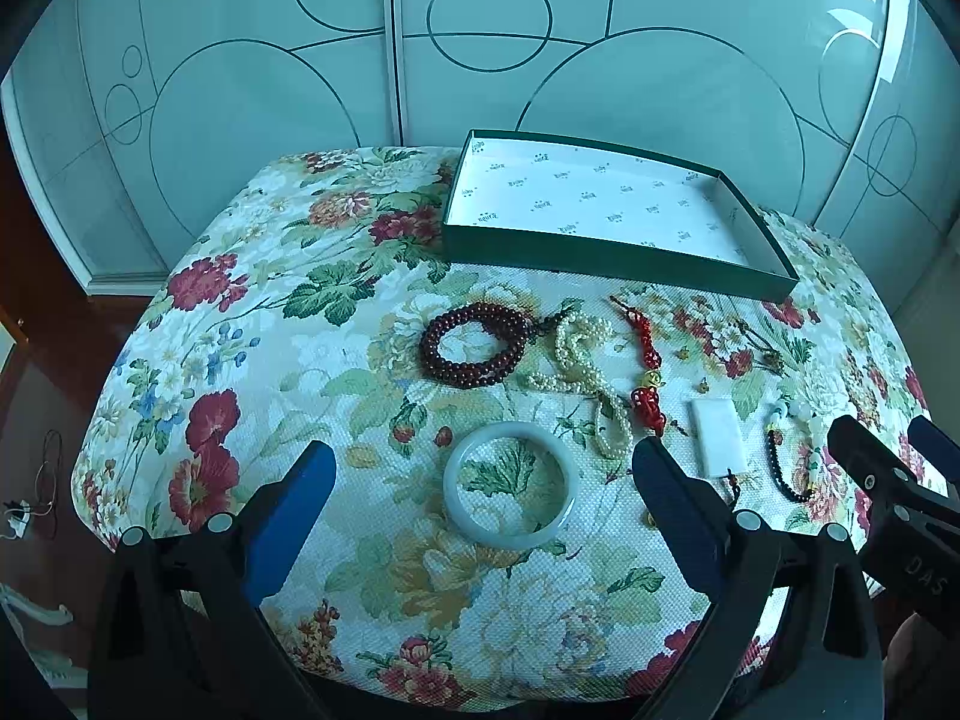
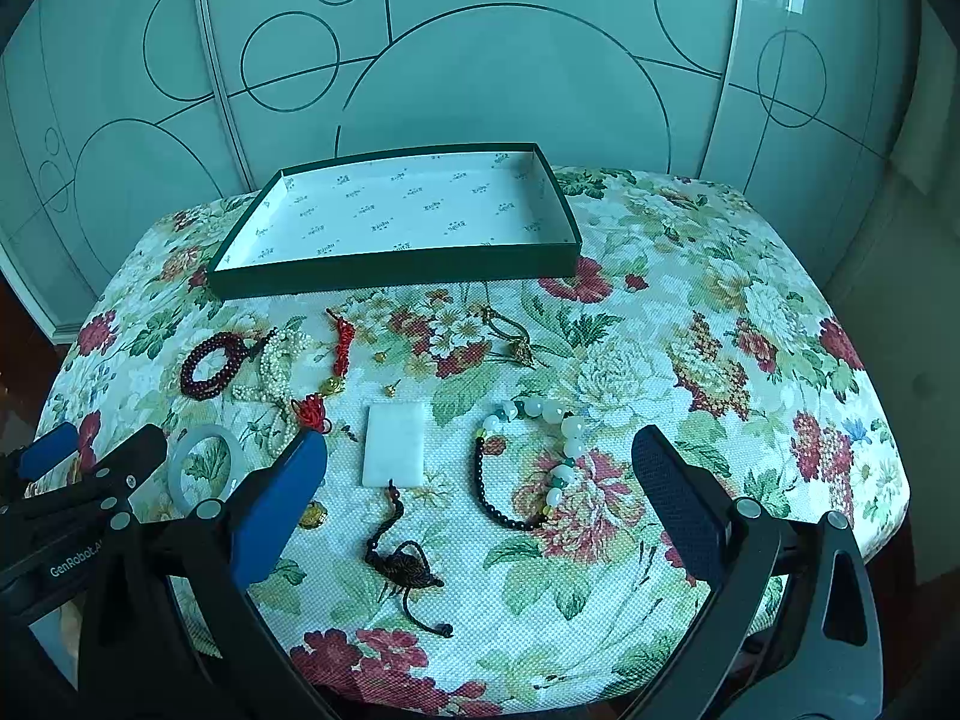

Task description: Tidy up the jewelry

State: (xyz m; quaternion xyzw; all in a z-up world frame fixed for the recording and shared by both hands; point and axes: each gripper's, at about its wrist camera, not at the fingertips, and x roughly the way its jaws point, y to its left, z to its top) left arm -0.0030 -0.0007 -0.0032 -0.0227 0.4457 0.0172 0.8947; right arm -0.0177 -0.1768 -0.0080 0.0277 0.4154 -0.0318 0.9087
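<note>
An empty green tray [image 1: 606, 254] [image 2: 396, 271] with white lining sits at the back of the floral table. In front lie a dark red bead bracelet [image 1: 474, 343] [image 2: 211, 360], a pearl necklace [image 1: 585, 372] [image 2: 276, 367], a red knotted charm [image 1: 647, 372] [image 2: 342, 348], a pale jade bangle [image 1: 510, 485] [image 2: 205, 467], a white rectangular pendant [image 1: 719, 438] [image 2: 395, 444] on a black cord, and a black-and-white bead bracelet [image 2: 528, 462] [image 1: 786, 456]. My left gripper [image 1: 483, 474] is open around the bangle, above it. My right gripper [image 2: 480, 468] is open above the pendant and bead bracelet.
A small gold pendant on a dark cord [image 2: 515, 343] lies near the tray. The floral tablecloth [image 1: 300, 360] drops off at the edges. Glass sliding doors [image 1: 360, 60] stand behind the table. The right gripper [image 1: 888, 480] shows at the left view's right edge.
</note>
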